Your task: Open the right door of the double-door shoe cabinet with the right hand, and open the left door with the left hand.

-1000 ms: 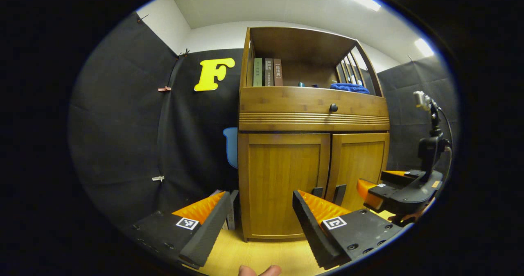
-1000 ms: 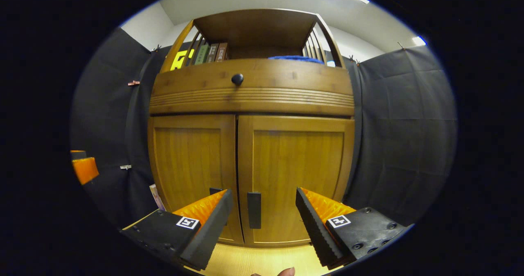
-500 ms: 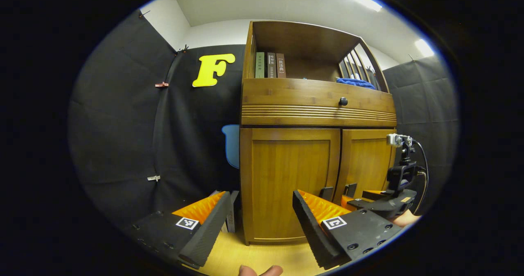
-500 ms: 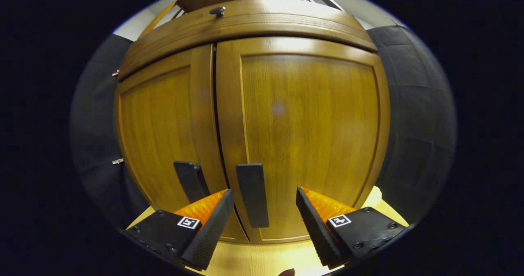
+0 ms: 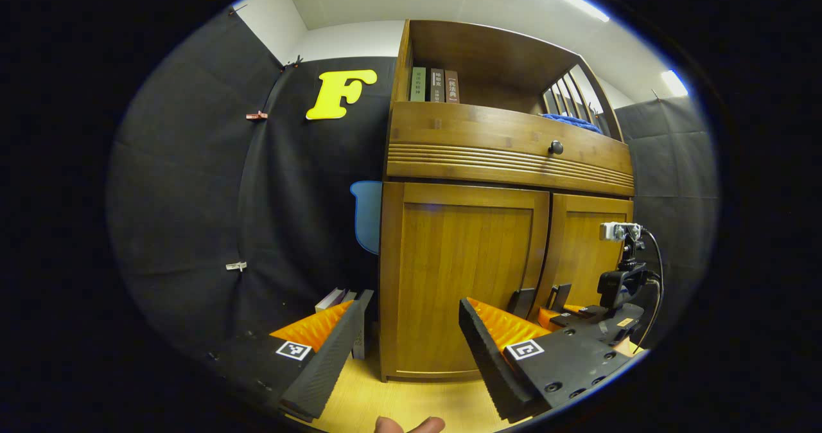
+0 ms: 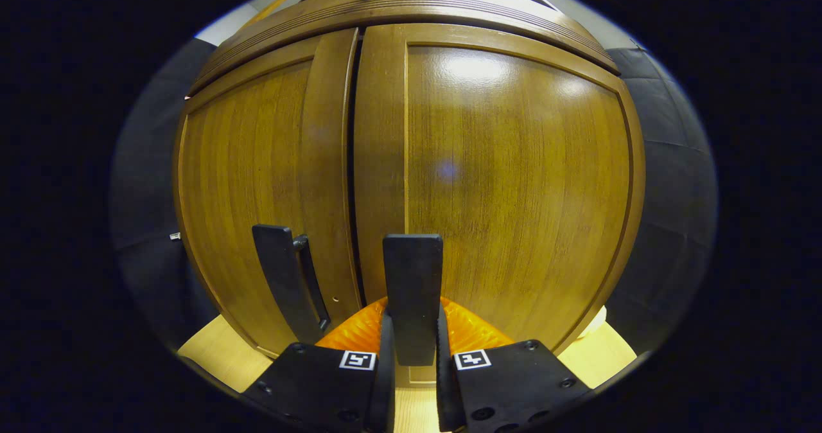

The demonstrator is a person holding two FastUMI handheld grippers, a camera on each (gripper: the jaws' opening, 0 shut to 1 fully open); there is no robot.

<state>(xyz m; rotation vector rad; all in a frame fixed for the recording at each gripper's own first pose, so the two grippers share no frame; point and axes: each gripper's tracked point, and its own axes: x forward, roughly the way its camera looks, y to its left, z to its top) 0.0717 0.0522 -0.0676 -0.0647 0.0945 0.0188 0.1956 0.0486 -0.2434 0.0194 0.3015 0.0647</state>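
**Gripping the right handle, both doors shut**

Clamping the right handle (image 6: 412, 298), the right gripper (image 6: 411, 356) had both fingers pressed against that black bar's two sides, low on the right door (image 6: 514, 182). In the right gripper view the door lay flush with the cabinet (image 5: 507, 163), and only a thin dark seam parted it from the left door (image 6: 257, 182). The left handle (image 6: 282, 282), another black bar, stood just left of the seam, untouched.

In the left gripper view, the left gripper (image 5: 411, 343) hung well in front of the cabinet with its jaws wide apart, holding nothing. Between its fingers showed the left door (image 5: 462, 272), closed, and the pale floor (image 5: 411, 401) at the cabinet's foot. The left handle (image 5: 521, 301) stood beyond the gripper's right finger, apart from it. Farther right along the cabinet front, the right gripper (image 5: 565, 314) sat at the right handle (image 5: 559, 295). Above the doors ran a drawer with a knob (image 5: 556, 147), and over it a shelf held books (image 5: 435, 86) and a blue cloth (image 5: 571, 121).
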